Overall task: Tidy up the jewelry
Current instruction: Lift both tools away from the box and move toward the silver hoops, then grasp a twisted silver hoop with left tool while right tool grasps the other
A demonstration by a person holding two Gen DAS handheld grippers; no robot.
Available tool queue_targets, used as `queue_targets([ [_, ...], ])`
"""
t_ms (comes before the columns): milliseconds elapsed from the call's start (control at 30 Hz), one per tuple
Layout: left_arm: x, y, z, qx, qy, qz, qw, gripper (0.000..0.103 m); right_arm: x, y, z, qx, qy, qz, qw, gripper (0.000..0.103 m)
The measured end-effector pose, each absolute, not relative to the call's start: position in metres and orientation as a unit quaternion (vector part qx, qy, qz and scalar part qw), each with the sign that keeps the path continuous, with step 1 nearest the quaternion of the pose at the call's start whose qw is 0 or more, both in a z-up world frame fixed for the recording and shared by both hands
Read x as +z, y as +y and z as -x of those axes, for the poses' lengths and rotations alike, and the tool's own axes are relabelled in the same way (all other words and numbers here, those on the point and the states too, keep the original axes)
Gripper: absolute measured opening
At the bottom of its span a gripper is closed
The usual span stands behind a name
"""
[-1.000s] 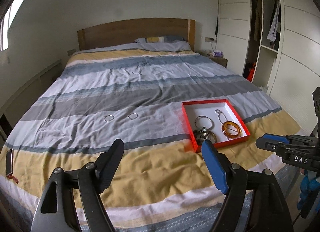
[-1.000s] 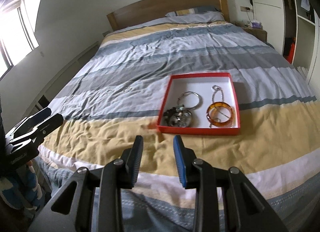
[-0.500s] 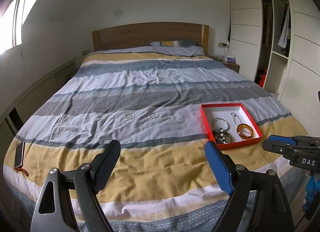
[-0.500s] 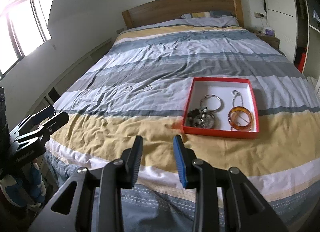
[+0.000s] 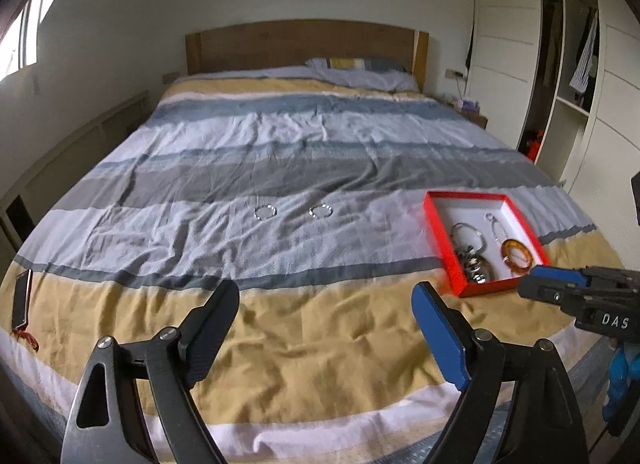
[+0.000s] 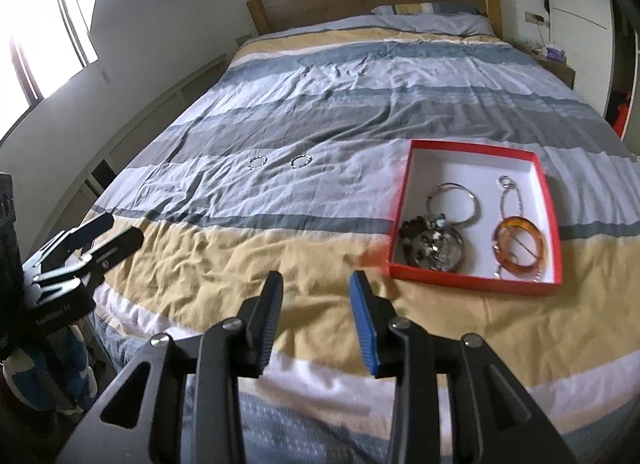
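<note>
Two small silver rings lie side by side on the striped bedspread, one on the left (image 5: 265, 211) (image 6: 257, 161) and one on the right (image 5: 320, 211) (image 6: 300, 160). A red box with a white inside (image 5: 438, 223) (image 6: 476, 282) lies to their right and holds an amber bangle (image 5: 517, 254) (image 6: 519, 244), a silver hoop (image 6: 452, 201), a chain and dark jewelry. My left gripper (image 5: 324, 304) is open and empty over the yellow stripe. My right gripper (image 6: 316, 288) is open and empty near the bed's foot edge.
A dark phone with a red tassel (image 5: 22, 300) lies at the bed's left edge. The wooden headboard (image 5: 304, 43) and pillows are at the far end. A wardrobe (image 5: 568, 63) stands to the right, a low shelf and window to the left.
Both grippers have pulled back and swung left, so the box and rings sit further right and smaller in view. Both stay open and empty.
</note>
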State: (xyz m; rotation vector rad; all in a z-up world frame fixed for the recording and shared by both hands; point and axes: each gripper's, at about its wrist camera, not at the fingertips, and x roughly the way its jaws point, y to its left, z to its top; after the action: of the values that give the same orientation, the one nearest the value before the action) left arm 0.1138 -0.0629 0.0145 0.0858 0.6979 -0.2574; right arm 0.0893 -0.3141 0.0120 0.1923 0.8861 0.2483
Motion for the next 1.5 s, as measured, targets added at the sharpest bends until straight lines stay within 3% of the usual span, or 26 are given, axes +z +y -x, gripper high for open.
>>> queue_targets([
  [600,-0.072,0.009,-0.272,-0.083,0.424,0.032,0.901,0.089,-0.048,-0.24,-0.262,0.175,0.463,-0.048,0.868,0.042],
  [933,-0.118,-0.002,-0.372,-0.119,0.457,0.003,0.881,0.09,-0.102,-0.217,-0.344,0.181,0.492,0.002,0.852,0.046],
  [1233,-0.135,-0.018,-0.42,-0.149,0.457,-0.057,0.875,0.09,-0.117,-0.203,-0.38,0.221,0.492,0.058,0.84,0.051],
  [1433,-0.142,-0.018,-0.428,-0.157,0.445,-0.072,0.879,0.078,-0.123,-0.203,-0.396,0.226,0.487,0.057,0.842,0.052],
  [1500,-0.142,-0.018,-0.427,-0.158,0.438,-0.069,0.882,0.066,-0.125,-0.2,-0.399,0.226,0.483,0.055,0.844,0.052],
])
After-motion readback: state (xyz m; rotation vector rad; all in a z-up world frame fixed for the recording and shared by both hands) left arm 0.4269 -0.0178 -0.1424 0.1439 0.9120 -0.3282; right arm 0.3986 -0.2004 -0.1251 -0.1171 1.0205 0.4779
